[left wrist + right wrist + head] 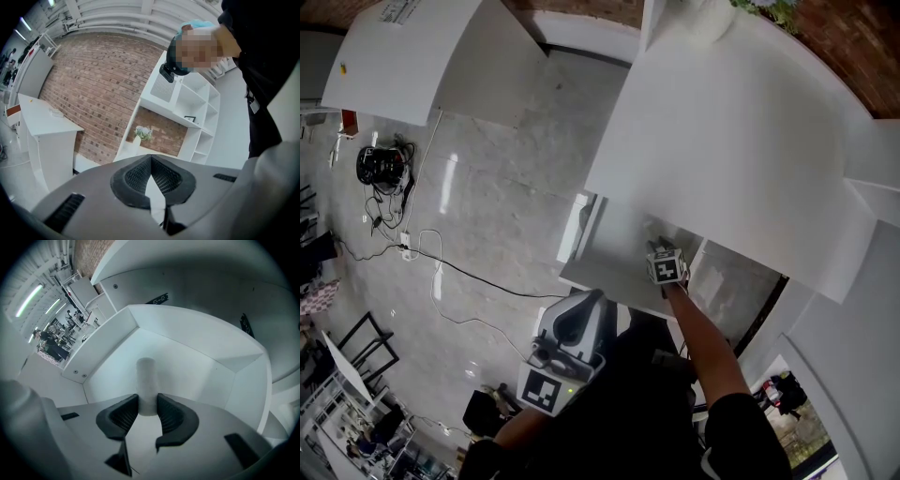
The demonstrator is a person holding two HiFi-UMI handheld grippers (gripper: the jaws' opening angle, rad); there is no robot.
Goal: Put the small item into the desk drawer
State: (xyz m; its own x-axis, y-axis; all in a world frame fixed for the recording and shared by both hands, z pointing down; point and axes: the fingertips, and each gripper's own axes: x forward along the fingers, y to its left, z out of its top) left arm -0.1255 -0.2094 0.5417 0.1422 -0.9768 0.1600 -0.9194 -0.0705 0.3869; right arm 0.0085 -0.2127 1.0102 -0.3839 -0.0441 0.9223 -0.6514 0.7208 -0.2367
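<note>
My right gripper (656, 247) reaches into the open white drawer (605, 258) under the white desk (731, 141). In the right gripper view the small item, a white cylinder (146, 378), stands between the dark pads (123, 414) of my right gripper (147, 404), which lie against its two sides; it points toward the drawer's back corner. The drawer's white walls (197, 338) surround it. My left gripper (572, 323) is held low by the person's body, away from the drawer. In its own view the left gripper (151, 160) is shut, pads meeting at the tip, with nothing between them.
Cables (403, 248) and a black device (382, 164) lie on the grey floor at left. A second white desk (403, 56) stands at the far left. The left gripper view shows a brick wall (93, 84), white shelving (187, 103) and a vase of flowers (143, 133).
</note>
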